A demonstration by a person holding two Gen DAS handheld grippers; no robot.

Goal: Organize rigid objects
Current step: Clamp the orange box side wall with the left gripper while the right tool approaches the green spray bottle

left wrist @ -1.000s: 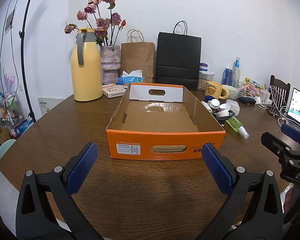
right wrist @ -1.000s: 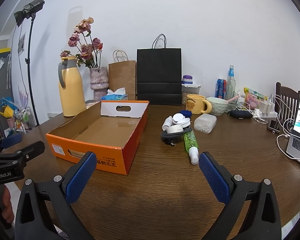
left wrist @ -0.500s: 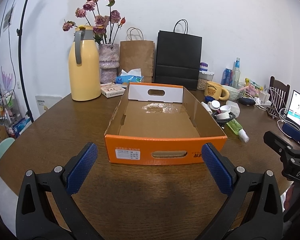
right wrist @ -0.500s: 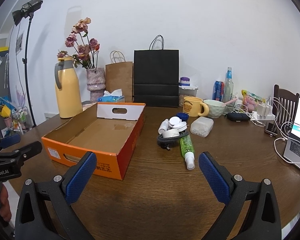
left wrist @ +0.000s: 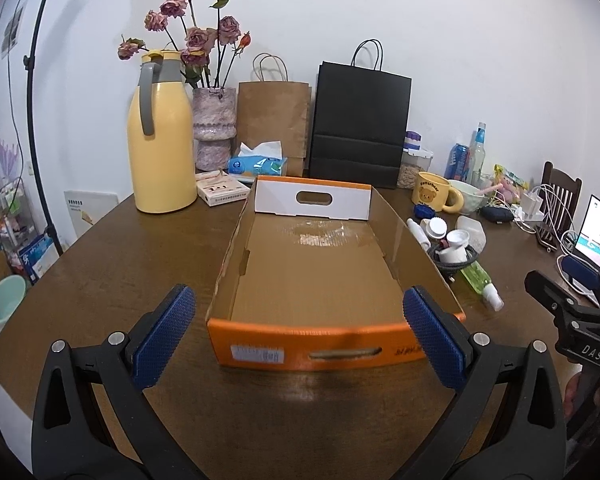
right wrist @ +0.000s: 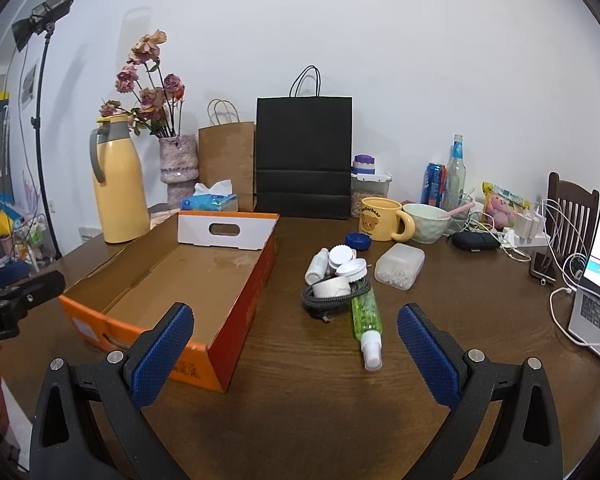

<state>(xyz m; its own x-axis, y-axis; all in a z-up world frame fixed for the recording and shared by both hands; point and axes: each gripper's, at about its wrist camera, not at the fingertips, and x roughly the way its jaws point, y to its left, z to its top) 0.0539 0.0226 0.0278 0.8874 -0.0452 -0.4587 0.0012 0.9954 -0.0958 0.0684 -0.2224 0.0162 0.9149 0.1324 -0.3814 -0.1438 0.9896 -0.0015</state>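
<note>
Both grippers, left gripper (left wrist: 298,334) & right gripper (right wrist: 295,346), released, holding nothing. Orange cardboard box (left wrist: 320,272) empty; bottles/caps pile (right wrist: 340,276) just right of it on wooden table (right wrist: 300,408).

The cardboard box (left wrist: 332,276) is orange outside, plain brown inside, with a white far panel. The table (right wrist: 300,400) is dark brown with a wood grain. Both the left gripper (left wrist: 298,334) and the right gripper (right wrist: 294,346) are black with blue, fine-checkered pads (right wrist: 162,354). To the right of the box, the spray bottle (right wrist: 366,320) is clear green with a white cap, the coiled cable (right wrist: 328,300) black, the jar lids (right wrist: 346,260) white. At the far left stands a pale yellow thermos (left wrist: 160,140) with a grey handle. The far mug (right wrist: 382,220) is yellow with a brown bear. One paper bag (right wrist: 303,156) is black, the other bag (right wrist: 227,160) brown. The roses (left wrist: 196,36) are dusty pink, the vase (left wrist: 213,128) mottled pink and white.
</note>
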